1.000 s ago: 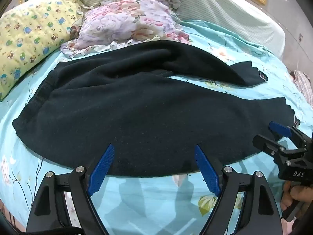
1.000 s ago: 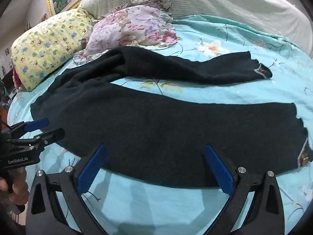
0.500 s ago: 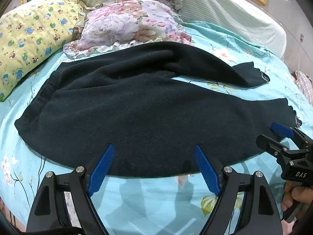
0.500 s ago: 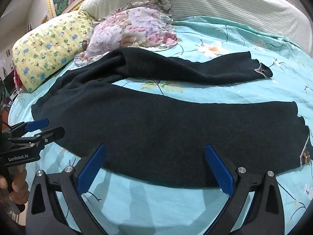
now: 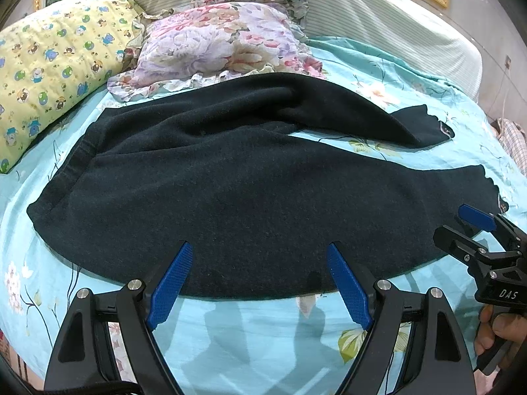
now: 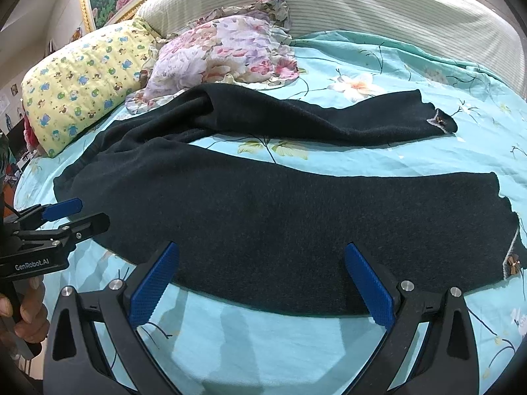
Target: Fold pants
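Dark navy pants [image 5: 237,191] lie spread flat on the bed, waistband at the left, two legs running to the right; they also show in the right wrist view [image 6: 296,217]. The far leg [image 6: 329,121] lies apart from the near leg [image 6: 395,217]. My left gripper [image 5: 260,270] is open and empty, hovering over the near edge of the pants by the hip. My right gripper [image 6: 263,270] is open and empty over the near leg's edge. Each gripper shows in the other's view: the right one [image 5: 474,230], the left one [image 6: 66,217].
A turquoise floral bedsheet [image 5: 250,335] covers the bed. A yellow cartoon pillow [image 5: 49,75] and a floral pillow [image 5: 224,46] lie at the back left, the floral one touching the pants. A padded striped headboard [image 6: 378,10] runs behind.
Both grippers have moved slightly forward and lower toward the near edge of the pants. The pants have not moved. Both grippers stay open.
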The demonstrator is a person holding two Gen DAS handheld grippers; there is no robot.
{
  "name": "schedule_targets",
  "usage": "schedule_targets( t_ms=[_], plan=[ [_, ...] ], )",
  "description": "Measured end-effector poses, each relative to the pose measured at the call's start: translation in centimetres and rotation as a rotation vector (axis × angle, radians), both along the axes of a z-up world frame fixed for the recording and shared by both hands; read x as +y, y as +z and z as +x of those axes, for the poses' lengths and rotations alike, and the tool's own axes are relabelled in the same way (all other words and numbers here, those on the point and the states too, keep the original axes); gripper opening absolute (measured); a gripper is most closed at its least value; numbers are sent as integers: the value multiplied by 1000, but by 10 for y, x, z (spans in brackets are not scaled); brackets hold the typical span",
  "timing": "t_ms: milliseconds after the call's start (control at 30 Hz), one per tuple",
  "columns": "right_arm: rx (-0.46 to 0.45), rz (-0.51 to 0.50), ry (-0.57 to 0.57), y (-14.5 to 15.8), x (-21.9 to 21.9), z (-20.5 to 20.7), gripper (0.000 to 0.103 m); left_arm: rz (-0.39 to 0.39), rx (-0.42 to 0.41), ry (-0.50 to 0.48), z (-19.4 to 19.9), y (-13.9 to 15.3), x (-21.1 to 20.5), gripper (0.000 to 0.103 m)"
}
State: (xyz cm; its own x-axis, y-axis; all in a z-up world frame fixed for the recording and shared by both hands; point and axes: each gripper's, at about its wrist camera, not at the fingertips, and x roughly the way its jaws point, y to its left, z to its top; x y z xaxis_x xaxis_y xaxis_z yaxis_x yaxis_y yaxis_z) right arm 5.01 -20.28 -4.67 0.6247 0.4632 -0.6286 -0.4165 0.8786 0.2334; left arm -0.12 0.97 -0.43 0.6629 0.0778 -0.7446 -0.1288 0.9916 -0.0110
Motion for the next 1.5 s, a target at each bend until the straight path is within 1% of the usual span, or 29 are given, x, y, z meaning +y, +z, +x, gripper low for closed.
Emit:
schedule_targets(
  t_ms=[733, 1200, 1500],
  plan=[
    [-13, 10, -7, 3, -2, -2, 101, 4, -3, -15, -1, 2, -1, 84],
    [-14, 16, -8, 4, -3, -1, 101, -11, 0, -34, 0, -1, 1, 84],
    [-13, 39, -12, 10, -5, 0, 101, 2, -16, -79, 5, 9, 0, 84]
  ],
)
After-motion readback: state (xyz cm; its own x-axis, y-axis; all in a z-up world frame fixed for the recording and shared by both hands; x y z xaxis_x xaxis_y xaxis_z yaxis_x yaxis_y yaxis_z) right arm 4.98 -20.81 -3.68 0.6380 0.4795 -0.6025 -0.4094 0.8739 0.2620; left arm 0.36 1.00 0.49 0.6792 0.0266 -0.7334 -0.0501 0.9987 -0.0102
